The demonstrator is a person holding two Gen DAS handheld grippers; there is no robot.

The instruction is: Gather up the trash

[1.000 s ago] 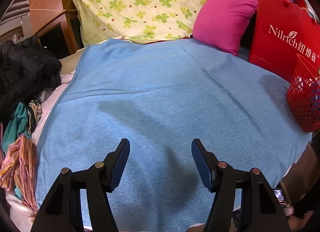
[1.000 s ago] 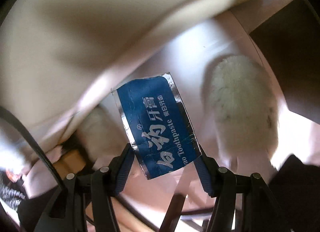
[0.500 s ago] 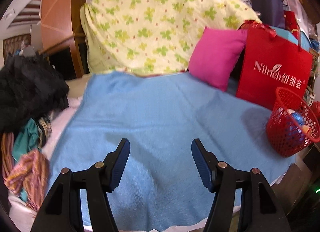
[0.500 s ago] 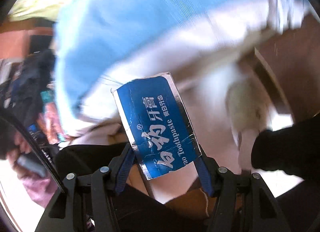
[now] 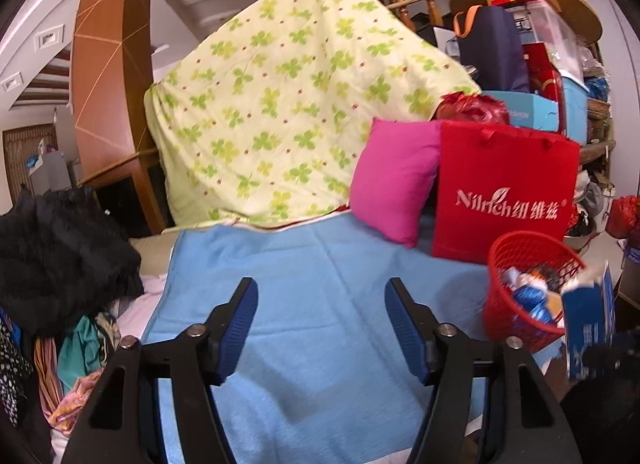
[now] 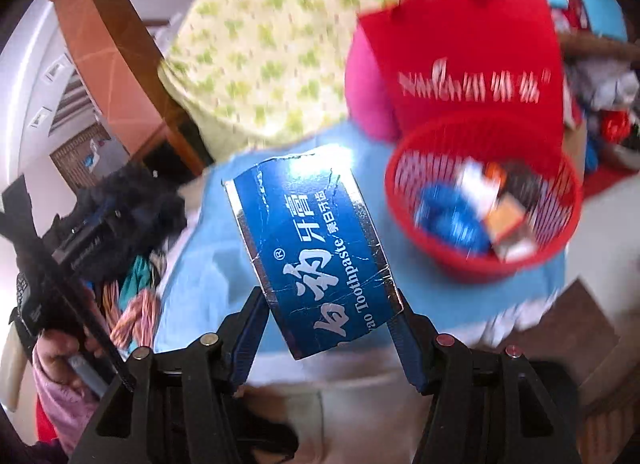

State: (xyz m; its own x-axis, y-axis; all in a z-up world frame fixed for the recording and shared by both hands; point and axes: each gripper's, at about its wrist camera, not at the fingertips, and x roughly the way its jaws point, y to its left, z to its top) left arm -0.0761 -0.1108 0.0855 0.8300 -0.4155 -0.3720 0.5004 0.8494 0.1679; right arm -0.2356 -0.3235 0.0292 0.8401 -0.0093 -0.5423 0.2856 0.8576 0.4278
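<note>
My right gripper is shut on a blue toothpaste box, holding it by its lower end above the near edge of the blue blanket. The red mesh basket with several pieces of trash sits up and to the right of the box. In the left wrist view the same box hangs blurred just in front of the basket. My left gripper hovers over the blanket; its jaws are opening and nothing is between them.
A pink cushion and a red bag stand behind the basket. A clover-print quilt covers the back. Dark and striped clothes pile at the left. A hand holds the other gripper at lower left.
The right gripper has risen from near the floor to above the bed, still holding the box; the basket came into its view. The left gripper rose and tilted up, its jaws slightly wider.
</note>
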